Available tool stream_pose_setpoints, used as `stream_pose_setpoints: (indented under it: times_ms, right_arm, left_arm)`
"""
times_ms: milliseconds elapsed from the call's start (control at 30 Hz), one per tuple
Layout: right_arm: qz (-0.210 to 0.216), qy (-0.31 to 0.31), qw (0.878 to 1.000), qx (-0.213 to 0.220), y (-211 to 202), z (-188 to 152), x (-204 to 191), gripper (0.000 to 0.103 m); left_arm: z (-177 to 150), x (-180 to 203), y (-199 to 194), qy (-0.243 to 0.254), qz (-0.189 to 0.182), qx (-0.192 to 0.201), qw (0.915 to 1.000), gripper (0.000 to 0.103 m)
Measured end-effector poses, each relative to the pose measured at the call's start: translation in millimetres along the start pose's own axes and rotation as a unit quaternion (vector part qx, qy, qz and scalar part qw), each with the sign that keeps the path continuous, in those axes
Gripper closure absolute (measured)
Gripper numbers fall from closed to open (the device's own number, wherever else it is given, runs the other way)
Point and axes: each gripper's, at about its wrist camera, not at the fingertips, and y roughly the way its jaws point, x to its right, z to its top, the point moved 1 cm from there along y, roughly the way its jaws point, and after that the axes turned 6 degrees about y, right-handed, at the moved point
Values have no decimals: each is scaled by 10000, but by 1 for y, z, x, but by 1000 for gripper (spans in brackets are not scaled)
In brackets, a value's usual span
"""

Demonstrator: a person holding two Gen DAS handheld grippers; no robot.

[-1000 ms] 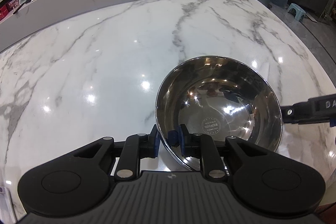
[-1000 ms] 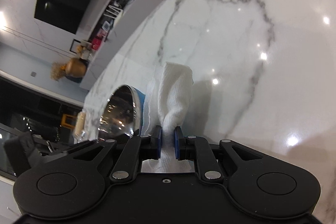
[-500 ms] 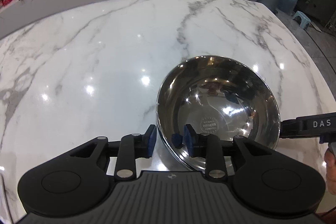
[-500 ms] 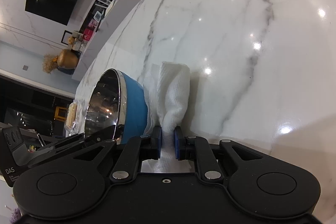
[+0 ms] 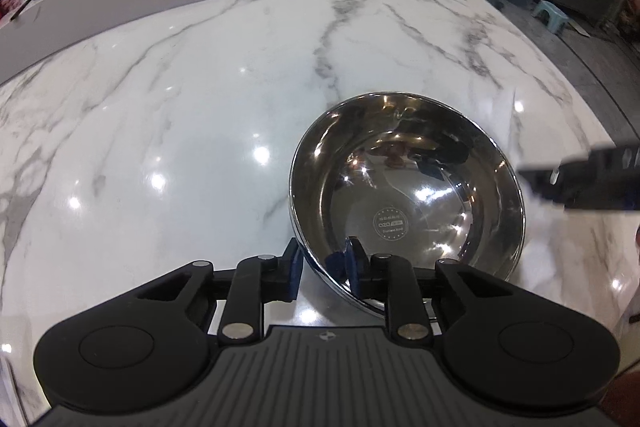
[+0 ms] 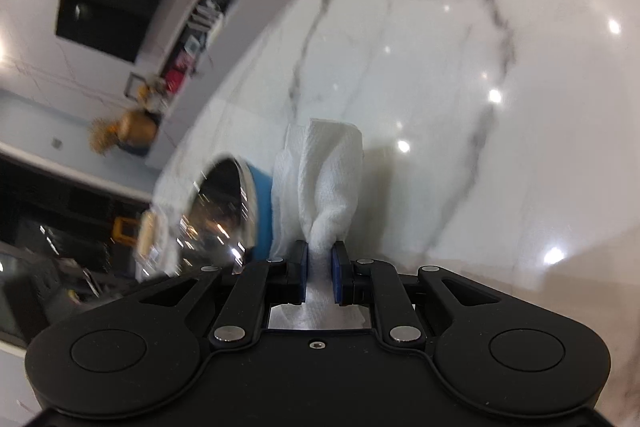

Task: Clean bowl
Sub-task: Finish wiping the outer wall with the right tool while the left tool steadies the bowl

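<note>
Left gripper (image 5: 324, 269): my jaws straddle the near rim of the steel bowl (image 5: 404, 203), closing on it.
Bowl: it sits on my marble table (image 5: 180, 107), tilted.
Right gripper (image 6: 319, 277): I'm clamped on a white paper towel (image 6: 324, 179), just beside the bowl's blue outer wall.
</note>
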Motion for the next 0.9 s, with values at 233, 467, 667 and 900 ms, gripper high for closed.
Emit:
stream_pose_setpoints:
  times_ms: [233,467,667,900]
  right_arm:
    - [424,133,9988,200,-21,10,6,90]
    - [208,74,9997,60,-7,6,6,90]
    - [-40,11,10000,-28,5,2,7,90]
    - [-273,68,9996,-77,23,-4,6,90]
  left_arm:
    - [0,4,0,102,-73,5,9999,83]
    - [1,5,2,41,-47,-6,10000,83]
    - [1,3,2,-12,11,11,10000,82]
    - [4,-3,4,-139,153,30,9998,82]
